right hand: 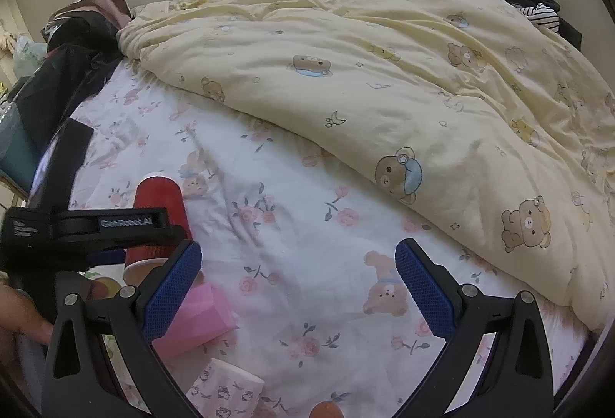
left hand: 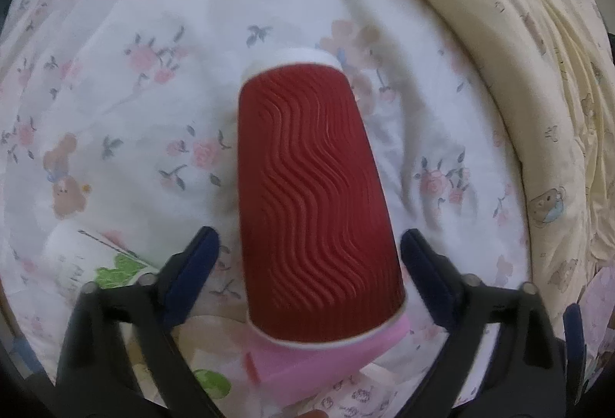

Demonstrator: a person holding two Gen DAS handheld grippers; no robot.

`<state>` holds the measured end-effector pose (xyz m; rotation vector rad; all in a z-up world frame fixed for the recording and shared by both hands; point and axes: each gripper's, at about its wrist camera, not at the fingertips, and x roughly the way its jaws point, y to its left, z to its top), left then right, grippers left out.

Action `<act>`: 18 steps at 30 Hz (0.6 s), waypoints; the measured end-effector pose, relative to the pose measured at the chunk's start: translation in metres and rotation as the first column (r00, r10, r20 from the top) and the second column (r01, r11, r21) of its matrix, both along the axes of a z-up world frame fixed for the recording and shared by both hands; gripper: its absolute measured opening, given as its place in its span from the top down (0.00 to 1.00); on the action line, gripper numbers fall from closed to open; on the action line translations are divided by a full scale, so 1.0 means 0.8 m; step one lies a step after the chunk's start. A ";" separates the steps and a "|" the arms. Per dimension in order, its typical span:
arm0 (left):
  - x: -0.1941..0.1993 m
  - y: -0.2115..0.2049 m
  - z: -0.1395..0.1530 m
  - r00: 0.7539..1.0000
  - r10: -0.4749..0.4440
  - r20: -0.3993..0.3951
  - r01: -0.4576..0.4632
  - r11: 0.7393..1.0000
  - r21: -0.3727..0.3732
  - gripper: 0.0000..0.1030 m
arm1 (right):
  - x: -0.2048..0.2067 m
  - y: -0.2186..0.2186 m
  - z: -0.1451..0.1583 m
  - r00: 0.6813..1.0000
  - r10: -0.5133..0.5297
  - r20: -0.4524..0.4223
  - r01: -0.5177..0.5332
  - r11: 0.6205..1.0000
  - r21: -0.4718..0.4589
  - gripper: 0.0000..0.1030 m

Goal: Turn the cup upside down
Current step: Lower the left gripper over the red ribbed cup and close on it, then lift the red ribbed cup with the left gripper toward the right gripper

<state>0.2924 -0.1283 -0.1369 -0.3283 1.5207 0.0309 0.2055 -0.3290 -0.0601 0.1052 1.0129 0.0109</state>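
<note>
A red ribbed paper cup stands upside down, white base up, its rim resting on a pink cup lying on the floral bed sheet. My left gripper is open, its blue pads on either side of the red cup with gaps, not touching. In the right wrist view the red cup is at the left behind the left gripper's black body, with the pink cup below it. My right gripper is open and empty over bare sheet.
A white cup with green print lies at the left. A cup with purple print lies near the bottom edge. A yellow bear-print duvet is piled at the right and back. Dark clothes lie at the far left.
</note>
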 end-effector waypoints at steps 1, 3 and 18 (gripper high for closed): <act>-0.001 -0.002 -0.003 1.000 0.001 -0.004 -0.001 1.000 -0.014 0.20 | 0.000 0.000 -0.001 1.000 -0.002 -0.003 0.002 1.000 0.002 0.00; -0.003 -0.007 -0.002 1.000 -0.005 0.001 0.005 1.000 -0.012 0.25 | 0.001 -0.001 -0.001 1.000 -0.003 -0.008 0.003 1.000 0.006 0.00; -0.037 0.036 0.141 0.976 -0.037 0.217 0.032 0.999 0.025 0.26 | -0.042 0.011 0.029 1.000 0.008 -0.007 -0.007 0.995 0.098 0.00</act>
